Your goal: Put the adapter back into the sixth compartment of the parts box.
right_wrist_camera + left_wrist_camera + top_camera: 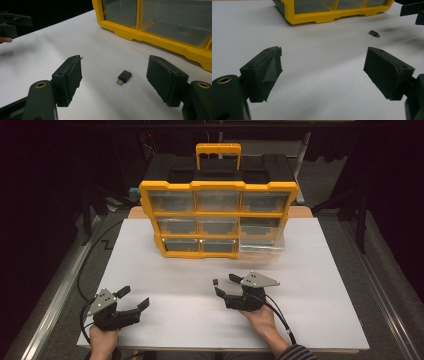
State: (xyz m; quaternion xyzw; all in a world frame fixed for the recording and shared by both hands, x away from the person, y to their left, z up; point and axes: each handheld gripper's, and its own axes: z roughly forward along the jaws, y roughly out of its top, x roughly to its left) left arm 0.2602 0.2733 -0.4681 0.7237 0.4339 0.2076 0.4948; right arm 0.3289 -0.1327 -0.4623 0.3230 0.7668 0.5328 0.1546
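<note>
A small black USB adapter (pixel 124 77) lies flat on the white table (pixel 310 285), just ahead of my right gripper (pixel 115 63) and between its wide-open jaws, touching neither. From above, the adapter (pixel 215 282) is a tiny dark spot at the tips of the right gripper (pixel 225 285). My left gripper (pixel 136 297) rests near the table's front left corner, open and holding nothing. In the left gripper view, its jaws (pixel 323 51) frame bare table, with the adapter (pixel 374 33) farther off to the right.
A yellow and black drawer organizer (pixel 218 185) stands at the back centre of the table. Its bottom-right clear drawer (pixel 261 244) is pulled out toward me. Black cables trail from both grippers. Dark floor and metal rails surround the table.
</note>
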